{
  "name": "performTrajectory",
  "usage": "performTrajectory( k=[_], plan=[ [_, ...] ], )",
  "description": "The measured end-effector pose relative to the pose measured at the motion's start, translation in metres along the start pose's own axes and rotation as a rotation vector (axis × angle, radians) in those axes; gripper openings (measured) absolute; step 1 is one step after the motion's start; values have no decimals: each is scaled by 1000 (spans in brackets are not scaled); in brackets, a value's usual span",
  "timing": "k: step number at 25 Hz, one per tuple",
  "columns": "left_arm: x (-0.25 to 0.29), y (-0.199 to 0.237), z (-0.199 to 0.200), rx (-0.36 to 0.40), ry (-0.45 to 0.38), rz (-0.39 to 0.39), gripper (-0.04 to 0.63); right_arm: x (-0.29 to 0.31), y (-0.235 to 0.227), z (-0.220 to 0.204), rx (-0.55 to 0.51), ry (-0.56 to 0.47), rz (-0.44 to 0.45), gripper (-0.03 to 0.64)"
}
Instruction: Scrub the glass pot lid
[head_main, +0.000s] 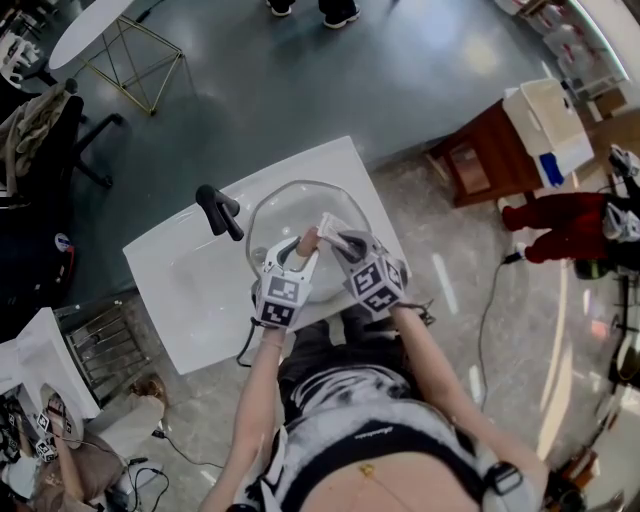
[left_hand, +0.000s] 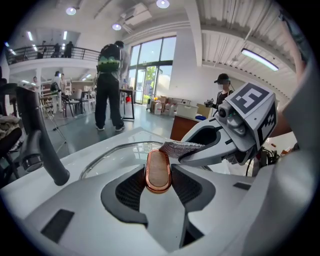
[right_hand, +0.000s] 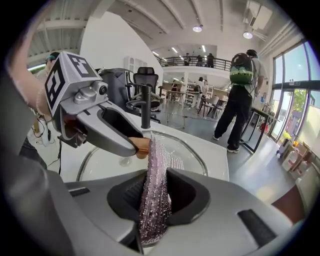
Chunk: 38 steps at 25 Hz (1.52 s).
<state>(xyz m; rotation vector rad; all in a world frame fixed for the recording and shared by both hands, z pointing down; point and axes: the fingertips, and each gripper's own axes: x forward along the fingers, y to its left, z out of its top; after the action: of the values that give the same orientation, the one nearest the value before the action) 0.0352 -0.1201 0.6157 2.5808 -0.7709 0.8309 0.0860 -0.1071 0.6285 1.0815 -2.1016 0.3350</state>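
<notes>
Right gripper view: your right gripper (right_hand: 156, 184) is clamping a silvery scrub cloth (right_hand: 154, 200), whose far end is sitting just beside the wooden knob (right_hand: 141, 146). Your left gripper (left_hand: 158, 176) is pinching that knob. The glass pot lid (head_main: 300, 205) is lying over the white sink (head_main: 185, 290) basin, with the black faucet (head_main: 220, 212) standing beside its rim.

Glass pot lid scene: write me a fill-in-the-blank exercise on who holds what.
Of the left gripper and the right gripper, the silvery mesh scrubbing cloth is clamped in the ____ one. The left gripper clamps the copper-rimmed oval knob of the round glass pot lid, which sits over the white ____. The faucet beside it is ____.
Missing: right; sink; black.
</notes>
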Motion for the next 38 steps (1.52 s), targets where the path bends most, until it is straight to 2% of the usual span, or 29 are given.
performTrajectory(
  k=[11, 18, 29, 31, 35, 38],
  plan=[
    [0, 0, -1, -7, 5, -22, 170, -9, 12, -12, 28, 18, 10, 86],
    [0, 1, -3, -15, 14, -43, 170, -11, 34, -14, -23, 25, 38, 87],
    [1, -2, -2, -29, 20, -59, 172, -22, 42, -16, 77, -14, 90, 87],
    [1, -1, -2, -38, 21, -61, 172, -24, 46, -18, 84, -17, 104, 87],
    [1, -1, -1, -47, 22, -59, 172, -27, 61, -23, 23, -6, 147, 87],
    [0, -1, 1, -45, 23, -58, 172, -31, 75, -23, 26, -10, 204, 86]
  ],
)
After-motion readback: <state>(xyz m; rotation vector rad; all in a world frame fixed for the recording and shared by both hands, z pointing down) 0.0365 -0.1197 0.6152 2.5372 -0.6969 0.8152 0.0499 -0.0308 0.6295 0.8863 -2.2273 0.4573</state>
